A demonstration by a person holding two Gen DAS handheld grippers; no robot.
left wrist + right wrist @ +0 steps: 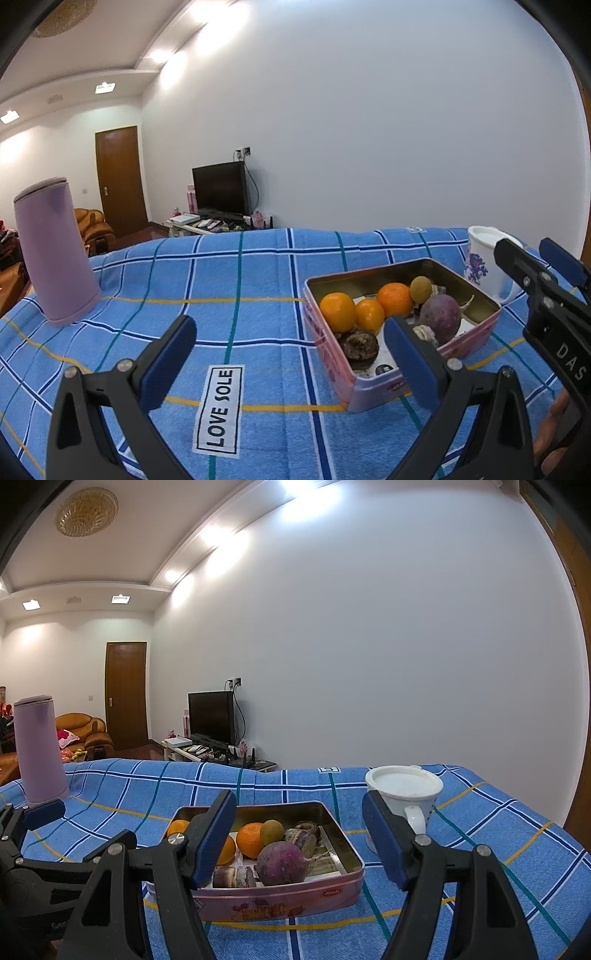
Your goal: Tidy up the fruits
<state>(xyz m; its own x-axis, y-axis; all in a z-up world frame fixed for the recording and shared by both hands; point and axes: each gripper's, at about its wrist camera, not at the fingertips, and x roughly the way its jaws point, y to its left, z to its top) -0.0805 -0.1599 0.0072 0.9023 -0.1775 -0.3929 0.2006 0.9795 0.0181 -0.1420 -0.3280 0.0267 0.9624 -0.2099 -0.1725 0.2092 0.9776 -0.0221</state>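
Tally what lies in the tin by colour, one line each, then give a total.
Contents of the tin:
Orange fruits: 3
Yellow-green fruit: 1
Purple radish: 1
Dark brown or purple-brown pieces: at least 3, partly hidden
Total: at least 8

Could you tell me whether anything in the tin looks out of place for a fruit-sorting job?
Yes: a purple turnip-like root lies in the pink tin beside the oranges. It looks like a vegetable among fruit. Nothing appears spilled or damaged.
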